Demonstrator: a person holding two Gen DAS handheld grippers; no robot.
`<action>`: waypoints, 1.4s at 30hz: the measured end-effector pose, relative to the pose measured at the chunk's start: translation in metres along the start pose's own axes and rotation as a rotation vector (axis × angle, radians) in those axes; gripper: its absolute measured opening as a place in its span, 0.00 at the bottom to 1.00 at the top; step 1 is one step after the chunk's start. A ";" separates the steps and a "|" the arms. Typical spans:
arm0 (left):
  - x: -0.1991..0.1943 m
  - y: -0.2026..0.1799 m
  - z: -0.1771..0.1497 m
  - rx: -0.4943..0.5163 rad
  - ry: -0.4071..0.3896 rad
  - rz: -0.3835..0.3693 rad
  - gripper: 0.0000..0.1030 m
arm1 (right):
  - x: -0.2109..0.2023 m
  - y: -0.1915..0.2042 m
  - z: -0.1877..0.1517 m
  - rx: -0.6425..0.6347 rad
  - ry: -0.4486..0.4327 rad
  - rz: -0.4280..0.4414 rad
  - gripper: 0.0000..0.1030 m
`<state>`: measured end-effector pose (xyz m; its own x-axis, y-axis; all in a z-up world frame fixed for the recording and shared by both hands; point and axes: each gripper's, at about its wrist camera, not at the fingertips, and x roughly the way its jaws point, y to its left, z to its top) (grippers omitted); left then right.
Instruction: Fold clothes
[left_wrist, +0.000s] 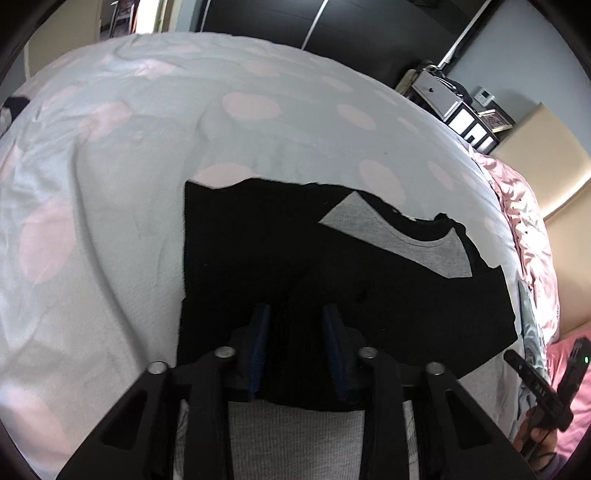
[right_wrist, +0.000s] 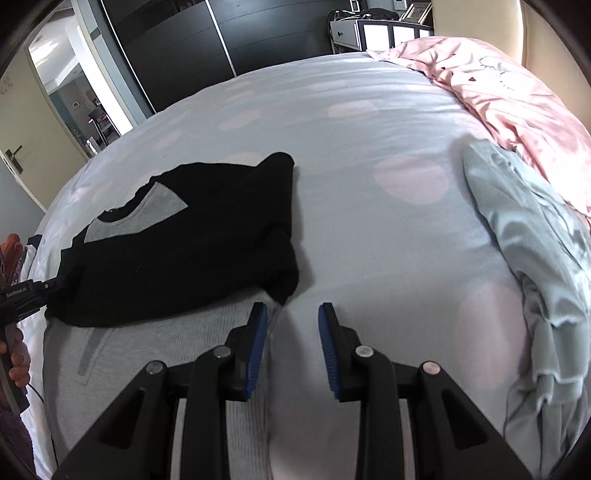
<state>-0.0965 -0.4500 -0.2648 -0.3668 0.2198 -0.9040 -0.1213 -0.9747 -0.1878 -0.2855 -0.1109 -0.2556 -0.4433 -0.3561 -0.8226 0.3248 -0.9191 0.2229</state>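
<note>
Our black-and-grey top (left_wrist: 332, 273) lies partly folded on the dotted bed sheet (left_wrist: 110, 184), its grey hem end nearest us. It is soft, light knit that will sag and slide, so we should pinch doubled edges. The left gripper (left_wrist: 295, 317) seems to nip the black fold, though dark cloth hides contact; the right gripper (right_wrist: 291, 314) hangs spread and empty beside the sleeve.

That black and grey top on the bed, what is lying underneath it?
A light grey ribbed garment sticks out from under the black and grey top at the near edge, on the spotted bedsheet. How far the grey garment runs beneath cannot be seen; the top covers it.
</note>
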 end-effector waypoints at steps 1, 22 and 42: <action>-0.002 -0.003 0.001 0.010 -0.006 -0.006 0.13 | 0.003 -0.002 0.003 0.012 -0.004 0.007 0.27; -0.021 0.038 0.005 -0.069 -0.085 0.068 0.04 | 0.011 -0.004 0.006 0.043 -0.060 0.073 0.17; -0.049 0.043 -0.026 -0.085 0.046 0.059 0.47 | -0.019 -0.036 -0.028 0.231 0.065 0.132 0.16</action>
<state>-0.0595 -0.5037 -0.2384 -0.3283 0.1614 -0.9307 -0.0214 -0.9863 -0.1636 -0.2655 -0.0662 -0.2631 -0.3529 -0.4703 -0.8089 0.1738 -0.8824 0.4372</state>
